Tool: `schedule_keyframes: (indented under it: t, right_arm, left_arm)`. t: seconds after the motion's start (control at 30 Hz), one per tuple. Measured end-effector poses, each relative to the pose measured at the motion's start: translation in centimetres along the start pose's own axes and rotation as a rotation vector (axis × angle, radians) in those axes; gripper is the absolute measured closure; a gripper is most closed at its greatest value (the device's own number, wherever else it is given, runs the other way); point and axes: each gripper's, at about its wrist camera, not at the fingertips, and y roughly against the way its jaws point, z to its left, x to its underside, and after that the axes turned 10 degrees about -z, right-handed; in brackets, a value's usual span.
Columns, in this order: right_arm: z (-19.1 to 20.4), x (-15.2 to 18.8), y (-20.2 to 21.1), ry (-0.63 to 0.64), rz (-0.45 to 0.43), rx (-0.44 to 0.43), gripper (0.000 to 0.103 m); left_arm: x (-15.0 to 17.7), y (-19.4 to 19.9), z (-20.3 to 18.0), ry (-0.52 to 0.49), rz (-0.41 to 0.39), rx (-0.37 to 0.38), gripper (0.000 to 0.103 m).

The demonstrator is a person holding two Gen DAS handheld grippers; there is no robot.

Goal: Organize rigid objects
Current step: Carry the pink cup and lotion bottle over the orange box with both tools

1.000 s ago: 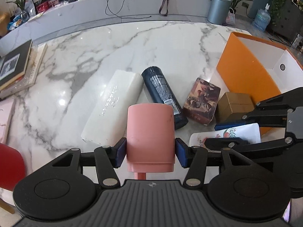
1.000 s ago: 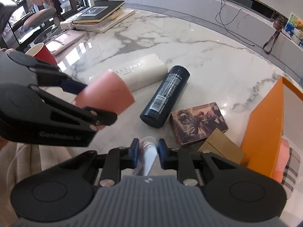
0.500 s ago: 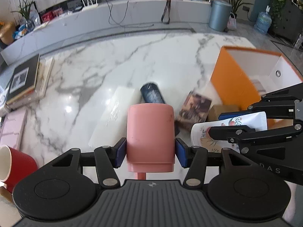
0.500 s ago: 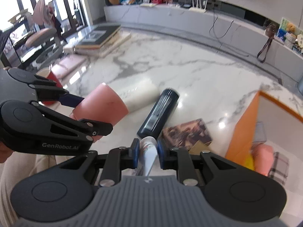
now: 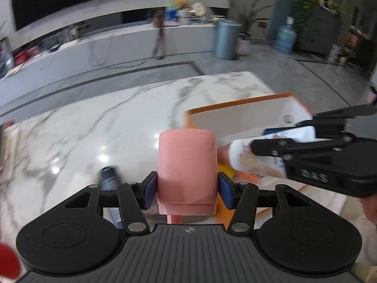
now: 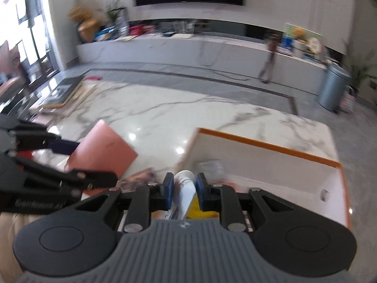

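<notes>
Both pairs of tongs have swung up and across from the clutter in the middle of the marble bench (image 5: 99,122) toward the orange box (image 6: 271,147) standing near its far right corner, so the carry looks nearly done and the drop into the box should come next. The left tongs (image 5: 187,189) are clamped on a pink cup (image 5: 187,165), held by its sides with the closed base pointing forward; a second ago it hung over the white carton and the dark bottle (image 5: 109,176), and now the box's near wall sits just beyond it. The right tongs (image 6: 185,188) are pinched tight on a white printed tube (image 6: 185,188), which has gone from beside the box to over its open top. The tube is soft-sided, flattened at the gripped end, with a fruit pattern on it. The cup is matte, smooth and scuffed with a few dark specks. Everything is blurred with motion; some pink and yellow things already lie in the box.
</notes>
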Motion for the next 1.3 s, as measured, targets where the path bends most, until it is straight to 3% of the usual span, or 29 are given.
schedule_keyframes:
  t: [0.1,0.37,0.73,1.03,1.3]
  right_arm:
    - [-2.3,0.5,0.3,-0.034,-0.001,0.042,0.084]
    - [-6.9,3.5,-0.8,-0.114,0.057,0.113,0.084]
    - [-8.8,5.9,-3.1,-0.167,0.105,0.11,0.084]
    - [-9.0,7.0,-4.0,-0.194,0.152,0.05,0.084]
    - [-9.5,7.2,-3.5,-0.219,0.167,-0.018,0.084]
  left_arm:
    - [-0.5,-1.7,-2.8,-0.05,0.017,0.053,0.041]
    - [0.5,-7.3,-7.6,-0.16,0.156,0.124,0.041]
    - [1.5,-12.9,-9.8,-0.297,0.317,0.063,0.041]
    - [1.7,-14.9,-9.1,-0.236,0.408,0.074,0.041]
    - [1.7,-14.7,-9.4,-0.23,0.417,0.067,0.039]
